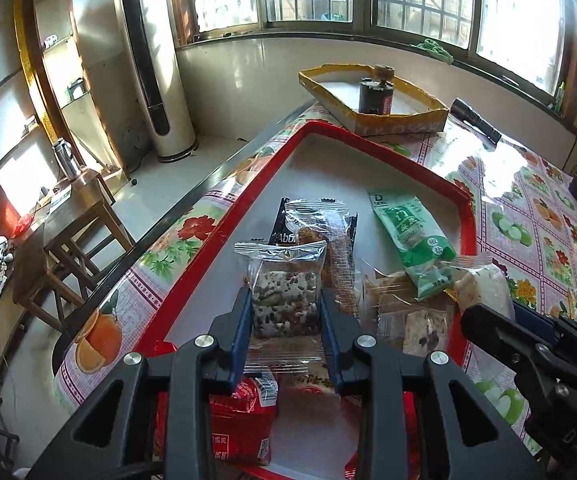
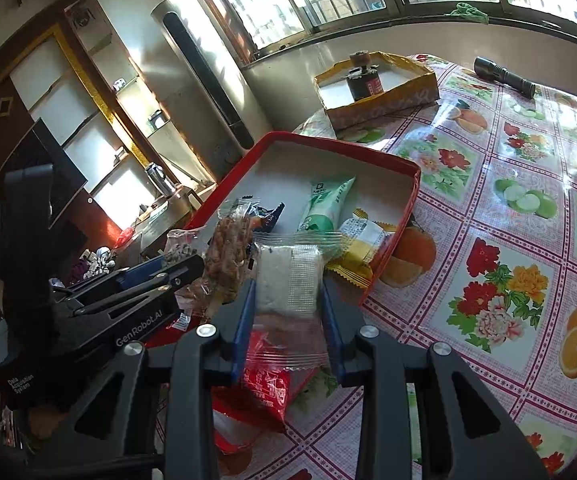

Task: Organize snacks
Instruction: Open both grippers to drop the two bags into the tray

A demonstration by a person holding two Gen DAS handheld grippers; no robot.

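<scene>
My left gripper [image 1: 284, 294] is shut on a clear-wrapped seed bar [image 1: 284, 308], held over the red tray [image 1: 368, 148]. In the tray lie a black packet [image 1: 288, 232], a green packet [image 1: 412, 240], clear-wrapped crackers [image 1: 408, 312] and a red packet [image 1: 244, 412]. My right gripper [image 2: 287, 286] is shut on a white rice cake in clear wrap [image 2: 288, 276], near the tray's [image 2: 408, 184] front corner. Close on its left is the left gripper [image 2: 168, 276]. A peanut bar [image 2: 228, 256], the green packet [image 2: 324, 204] and a yellow packet [image 2: 362, 240] lie beyond.
A yellow cardboard box [image 1: 408, 120] holding a dark jar [image 1: 374, 94] stands behind the tray, with a black flashlight [image 1: 476, 120] beside it. The fruit-patterned tablecloth [image 2: 488, 200] stretches to the right. The table edge [image 1: 160, 236] drops off at the left, with a wooden stool [image 1: 76, 216] below.
</scene>
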